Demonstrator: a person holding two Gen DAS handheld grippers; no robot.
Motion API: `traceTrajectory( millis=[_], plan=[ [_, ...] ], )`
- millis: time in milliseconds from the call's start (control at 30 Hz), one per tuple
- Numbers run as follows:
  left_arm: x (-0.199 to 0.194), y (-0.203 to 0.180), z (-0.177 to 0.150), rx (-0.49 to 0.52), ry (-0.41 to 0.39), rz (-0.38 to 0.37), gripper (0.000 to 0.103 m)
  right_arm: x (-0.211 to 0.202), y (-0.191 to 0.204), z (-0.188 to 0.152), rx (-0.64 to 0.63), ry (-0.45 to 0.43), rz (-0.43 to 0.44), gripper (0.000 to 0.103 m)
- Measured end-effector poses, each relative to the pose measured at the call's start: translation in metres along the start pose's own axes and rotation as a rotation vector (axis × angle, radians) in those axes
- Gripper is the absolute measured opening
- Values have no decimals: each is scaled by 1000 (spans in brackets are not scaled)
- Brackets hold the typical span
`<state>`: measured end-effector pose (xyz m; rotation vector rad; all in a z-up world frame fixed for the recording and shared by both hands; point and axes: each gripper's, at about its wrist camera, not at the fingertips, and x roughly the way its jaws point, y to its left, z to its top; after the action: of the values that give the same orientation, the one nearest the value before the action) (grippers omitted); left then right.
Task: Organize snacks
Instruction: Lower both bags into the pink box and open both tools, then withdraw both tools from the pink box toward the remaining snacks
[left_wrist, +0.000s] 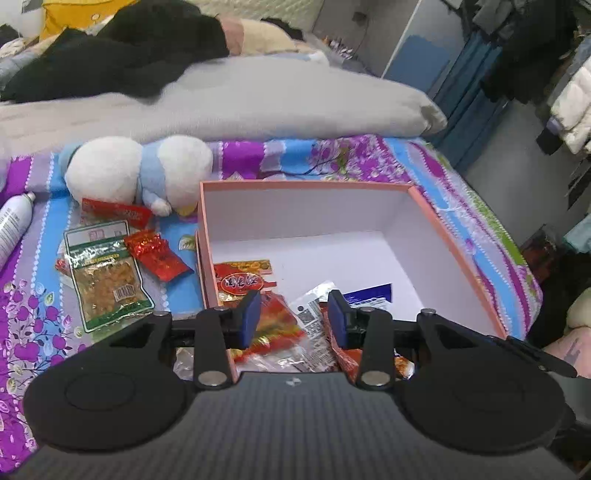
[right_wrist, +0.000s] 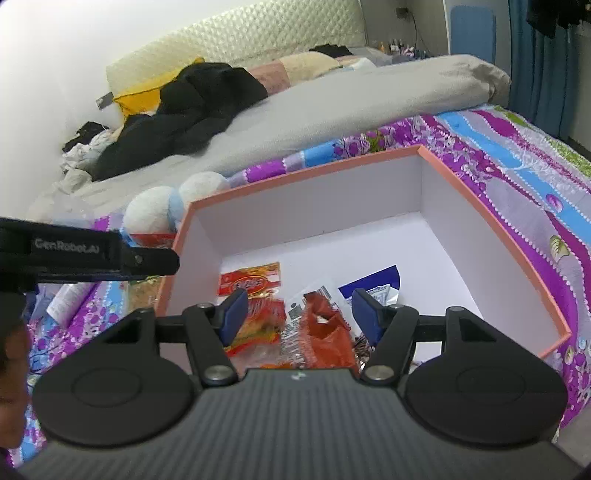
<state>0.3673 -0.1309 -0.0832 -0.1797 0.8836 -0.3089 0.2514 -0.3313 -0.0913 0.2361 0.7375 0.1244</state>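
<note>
Your left gripper (left_wrist: 294, 317) hangs over the near left corner of the pink box (left_wrist: 458, 251), jaws parted, pads clear of the packets beneath; nothing is grasped. Your right gripper (right_wrist: 297, 314) sits over the same near end of the box (right_wrist: 509, 236), jaws spread wider, also released, with an orange-red wrapper (right_wrist: 325, 332) lying loose between its fingers. Ahead of both grippers, inside the white-lined box, lie a red and yellow packet (left_wrist: 242, 280), a clear packet with a printed label (left_wrist: 314, 314) and a blue and white packet (left_wrist: 369, 295); the far half of the box floor is bare. Left of your left gripper, outside the box on the bedspread (left_wrist: 33, 317), remain a green-edged bag of yellow snacks (left_wrist: 107, 277), a small red packet (left_wrist: 159, 254) and another red packet (left_wrist: 114, 212) against a soft toy (left_wrist: 140, 170).
</note>
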Motion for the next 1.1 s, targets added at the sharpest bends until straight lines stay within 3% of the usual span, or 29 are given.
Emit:
traceTrajectory(
  millis=[300,767,1100],
  plan=[
    [-75,-7,-24,60,-139,-16,45,-56,30,-14,-26,-99,18,64],
    [-161,5,-94,76,-220,-34,45,-121,65,-56,-54,-207,28,64],
    [-203,39,-154,-4,-266,5,45,-147,94,-89,-94,-248,92,65]
  ],
)
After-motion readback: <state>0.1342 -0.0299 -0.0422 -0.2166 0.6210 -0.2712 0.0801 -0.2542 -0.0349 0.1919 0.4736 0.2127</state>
